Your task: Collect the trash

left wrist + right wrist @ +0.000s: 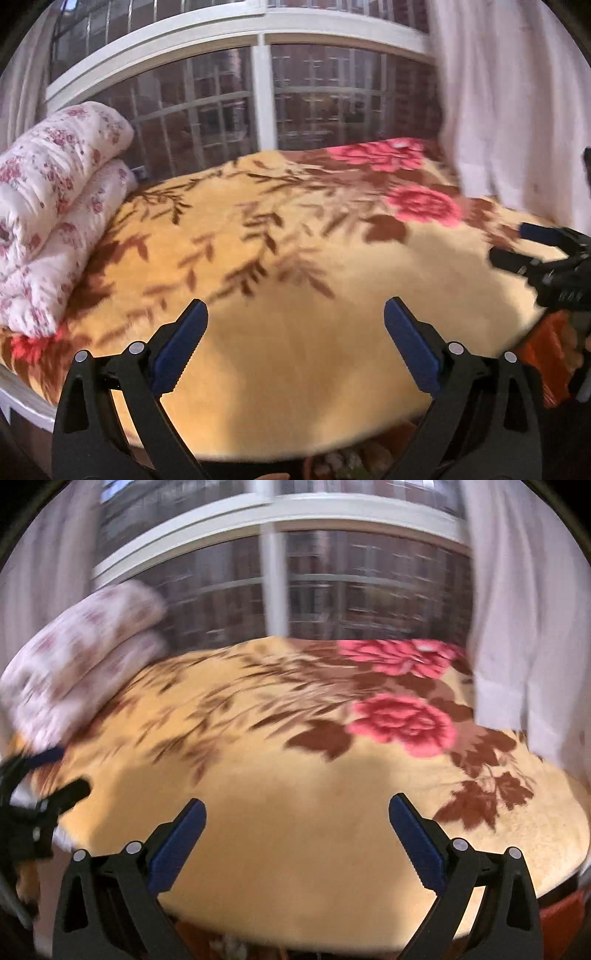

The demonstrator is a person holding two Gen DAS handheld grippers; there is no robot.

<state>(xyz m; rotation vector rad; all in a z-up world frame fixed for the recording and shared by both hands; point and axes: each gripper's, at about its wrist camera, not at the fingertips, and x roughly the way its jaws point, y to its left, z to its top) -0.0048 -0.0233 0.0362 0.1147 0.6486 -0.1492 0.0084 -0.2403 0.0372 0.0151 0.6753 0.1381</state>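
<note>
Both-wise, left gripper [295, 314] and right gripper [297, 808] gape (empty) above blanket [295, 229].

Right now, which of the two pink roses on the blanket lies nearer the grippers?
The lower, single rose, beside the big brown leaf. The other rose sits farther back, by the window.

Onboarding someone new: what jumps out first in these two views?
The yellow blanket with pink roses at its far right fills both views. A folded floral quilt sits at its left, a barred window behind. Both hand-held grippers, left and right, hang open and empty.
</note>
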